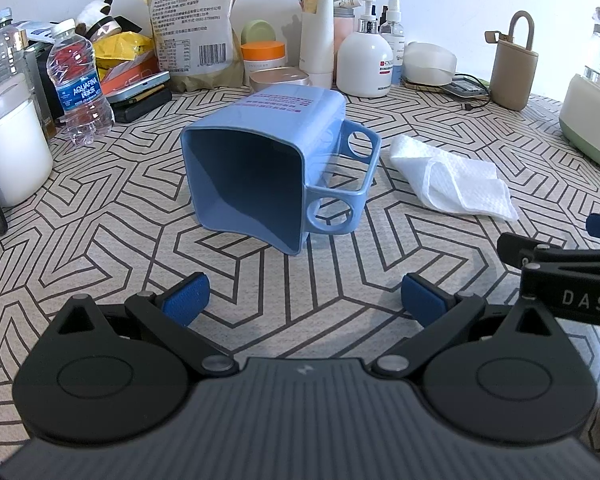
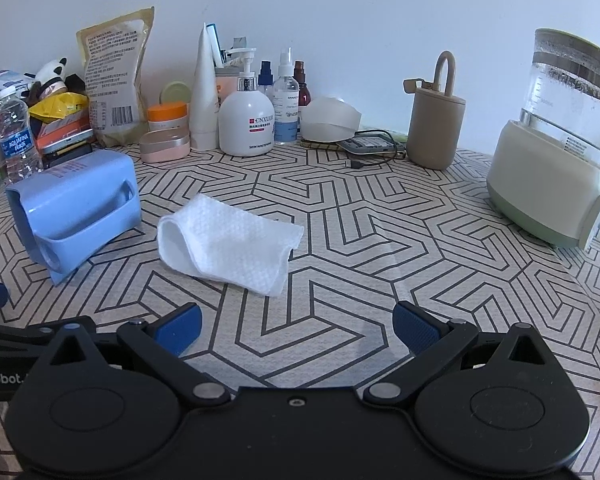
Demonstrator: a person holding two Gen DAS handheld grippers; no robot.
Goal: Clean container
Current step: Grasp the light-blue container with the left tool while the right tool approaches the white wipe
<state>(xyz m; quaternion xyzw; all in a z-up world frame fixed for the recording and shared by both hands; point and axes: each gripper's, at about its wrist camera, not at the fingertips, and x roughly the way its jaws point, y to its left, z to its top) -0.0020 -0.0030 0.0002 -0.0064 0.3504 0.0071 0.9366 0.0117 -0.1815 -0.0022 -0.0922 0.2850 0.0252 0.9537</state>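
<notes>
The table (image 2: pixel 380 240), covered in a beige geometric line pattern, is carrying all items. A blue container (image 1: pixel 260 160) is lying on its side near the centre, mouth facing the left wrist camera. A folded white cloth (image 2: pixel 228 244) is lying flat just beside it, apart from it. Along the back wall, a water bottle (image 1: pixel 78 84), a white pump bottle (image 2: pixel 246 120), a tan flask (image 2: pixel 434 128) and a kettle (image 2: pixel 556 152) are standing upright. A white jar (image 1: pixel 12 148) is standing at the left edge.
</notes>
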